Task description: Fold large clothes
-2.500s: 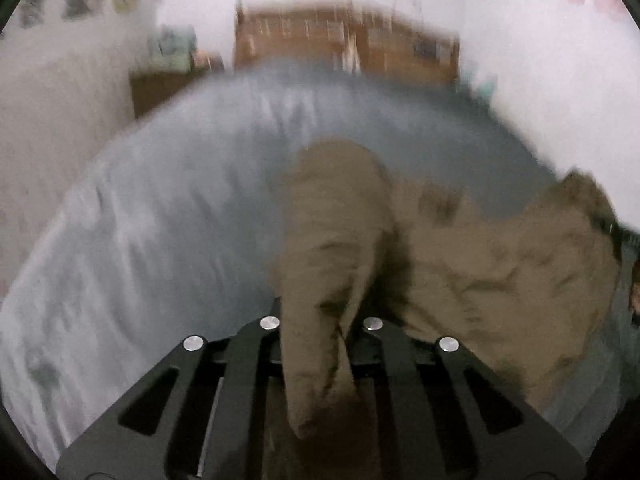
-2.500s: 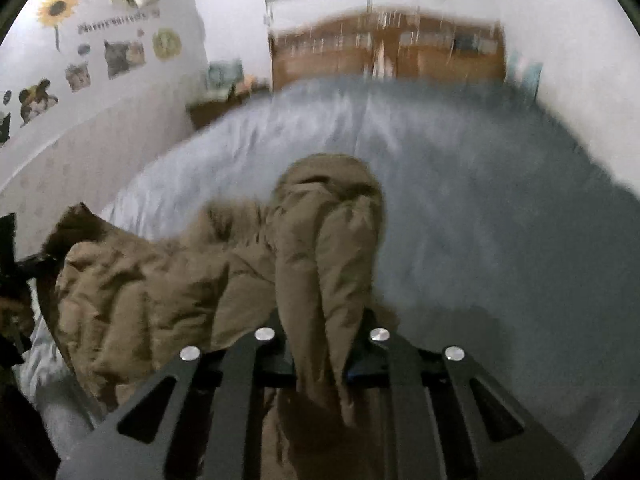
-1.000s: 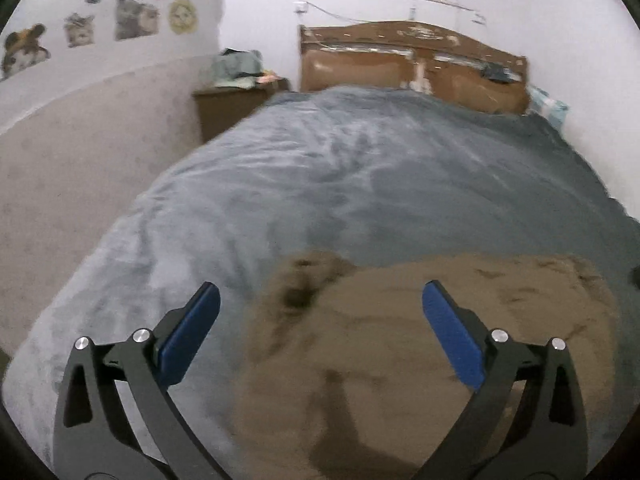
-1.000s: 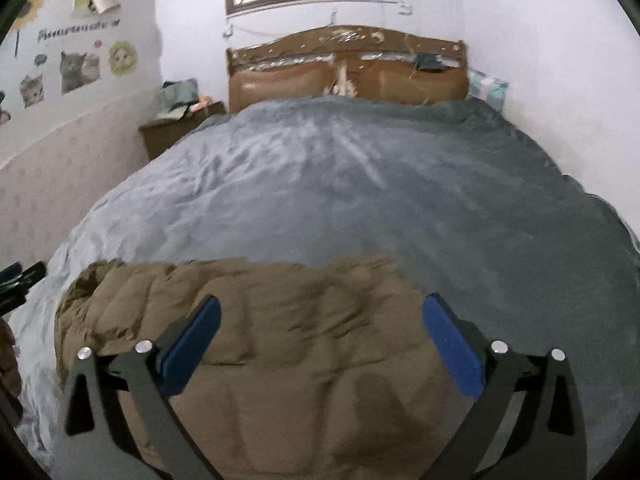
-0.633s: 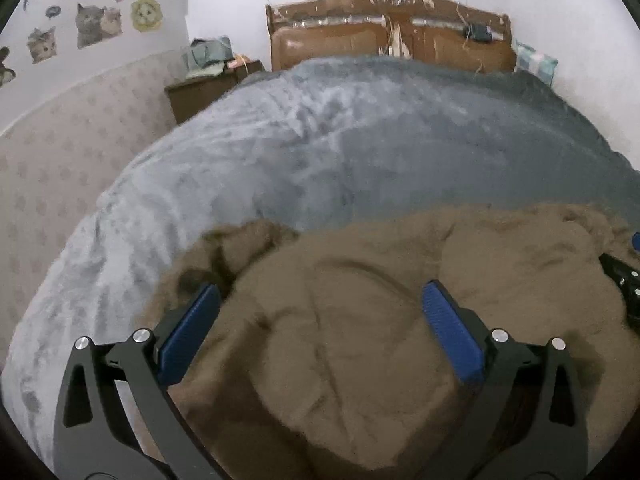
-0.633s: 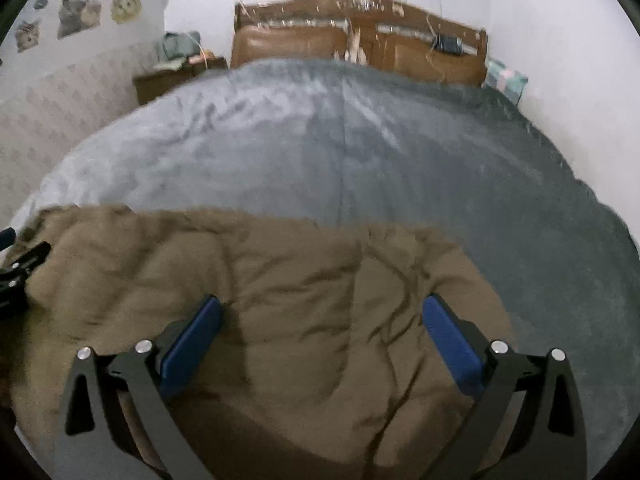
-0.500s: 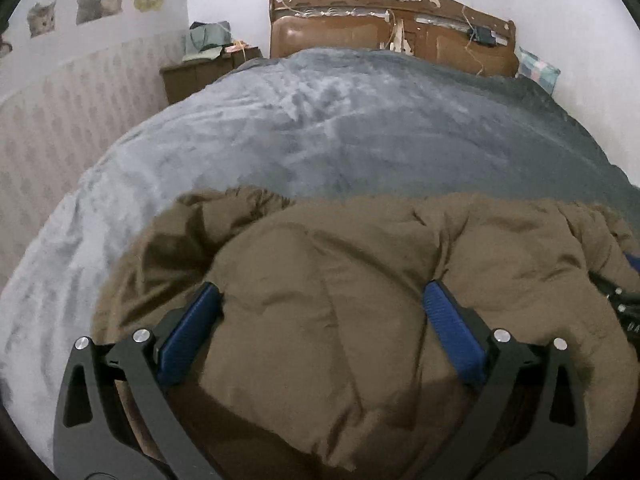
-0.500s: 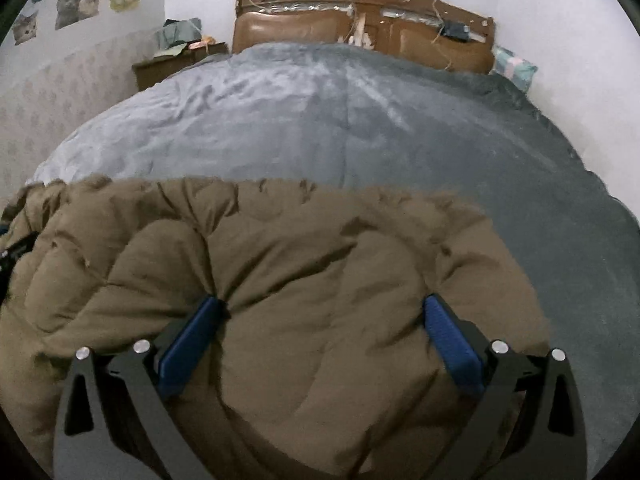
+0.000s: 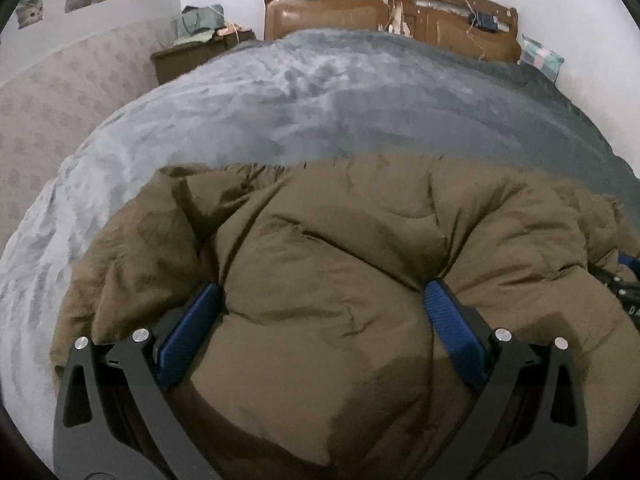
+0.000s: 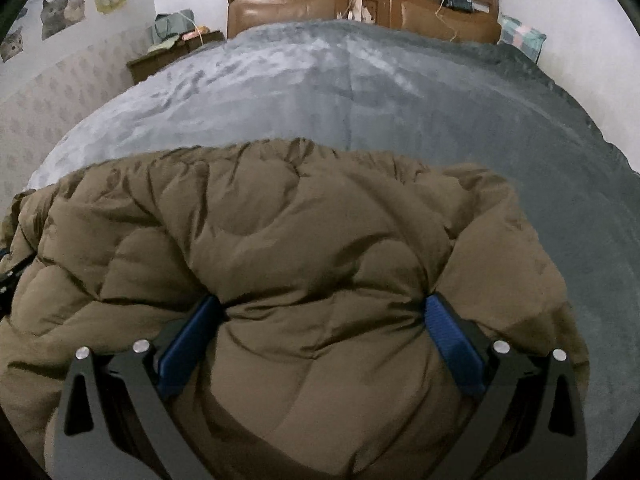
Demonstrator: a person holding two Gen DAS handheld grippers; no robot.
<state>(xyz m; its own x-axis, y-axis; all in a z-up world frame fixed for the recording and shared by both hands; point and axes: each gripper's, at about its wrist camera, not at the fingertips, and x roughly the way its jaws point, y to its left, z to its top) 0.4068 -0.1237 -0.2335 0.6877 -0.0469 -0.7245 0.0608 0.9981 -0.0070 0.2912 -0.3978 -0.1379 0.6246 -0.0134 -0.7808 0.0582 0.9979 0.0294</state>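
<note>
A brown puffy quilted jacket (image 9: 340, 272) lies bunched on the near part of a grey bed cover (image 9: 320, 100); it also fills the lower half of the right wrist view (image 10: 288, 256). My left gripper (image 9: 322, 300) is open, its blue pads pressed down against the jacket's left half with padding bulging between them. My right gripper (image 10: 322, 312) is open in the same way on the jacket's right half. The right gripper's tip shows at the right edge of the left wrist view (image 9: 620, 280).
The grey bed cover (image 10: 360, 88) stretches far ahead to a brown wooden headboard (image 10: 360, 0). A wooden nightstand (image 9: 192, 52) with clutter stands at the far left. A checked pillow (image 10: 520, 36) lies at the far right. Walls flank both sides.
Both grippers let go of the jacket folds they held shut, opened wide, and came down onto the jacket, which now lies spread lower on the bed.
</note>
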